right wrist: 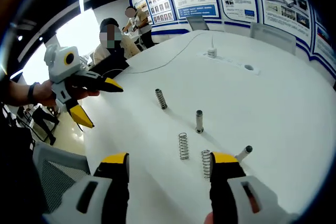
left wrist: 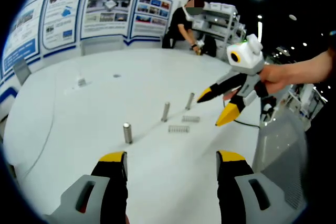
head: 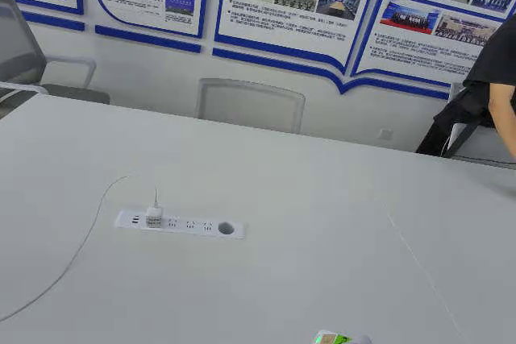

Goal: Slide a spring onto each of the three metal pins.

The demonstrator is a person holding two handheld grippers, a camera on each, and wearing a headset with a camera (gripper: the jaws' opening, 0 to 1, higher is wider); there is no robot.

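Your left hand-held gripper (left wrist: 172, 157) hung over the white counter (left wrist: 79, 129) with its yellow-tipped jaws spread wide and nothing between them. Ahead of it, three short silver metal pins (left wrist: 166, 112) stood upright in a row. Two loose coiled wire springs (left wrist: 178, 128) lay flat on the counter just beside the middle and far pins, to the right of the row. Your right hand-held gripper (right wrist: 170, 158) was spread as well and held nothing. The two springs lay just ahead of it, one just beside its right jaw. The farthest pin (right wrist: 160, 98) from it showed coils around its shaft.
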